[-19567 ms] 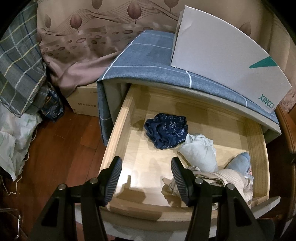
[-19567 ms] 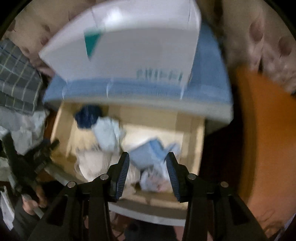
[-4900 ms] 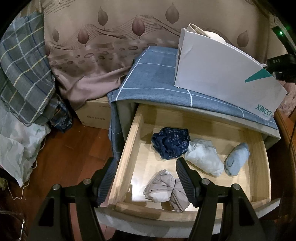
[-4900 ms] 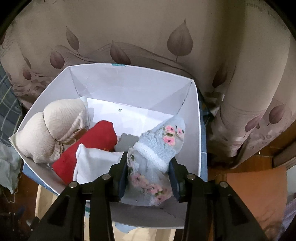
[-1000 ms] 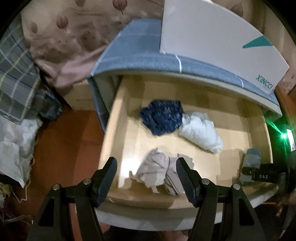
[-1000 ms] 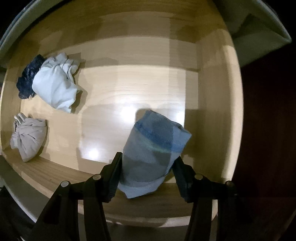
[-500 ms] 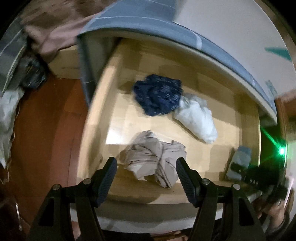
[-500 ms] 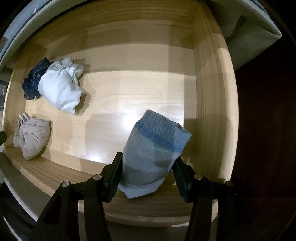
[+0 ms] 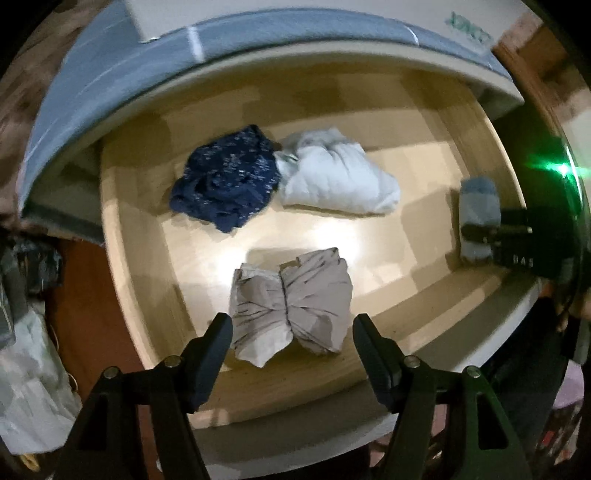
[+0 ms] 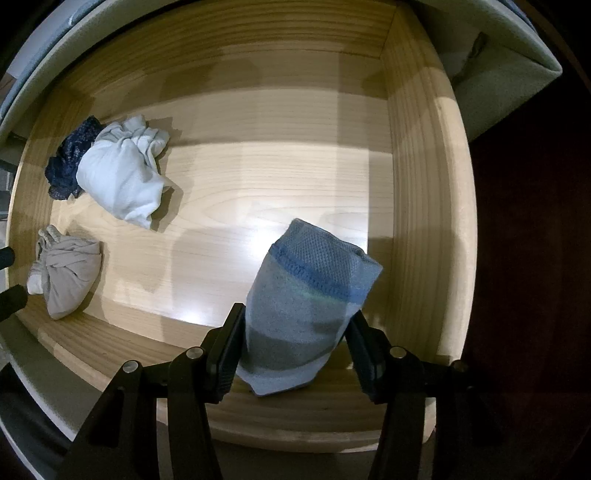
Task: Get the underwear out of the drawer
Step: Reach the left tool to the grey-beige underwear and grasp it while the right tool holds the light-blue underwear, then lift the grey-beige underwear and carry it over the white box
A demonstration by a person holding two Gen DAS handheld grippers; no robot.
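Looking straight down, you have the open pale wooden drawer filling both views, its front edge nearest the cameras. Above its back edge sits a blue-grey checked cloth draped over the cabinet top, with a white cardboard box on it.

Inside the drawer, the bundled white underwear lies toward the back, left of the middle, touching the crumpled navy speckled underwear on its left. The knotted beige underwear rests near the front edge, toward the left side, apart from those two. The rolled light-blue knit piece with a darker blue band stands close to the front right corner.

Your left gripper hangs over the beige bundle with its jaws spread wide, one on either side of it; neither pad presses on the cloth, so it holds nothing.

Your right gripper has the blue knit roll clamped between its jaws, both pads pressed against the fabric's sides. Its jaws are set fairly narrow around the roll. Whether the roll's lower end touches the drawer floor you cannot tell from these views.
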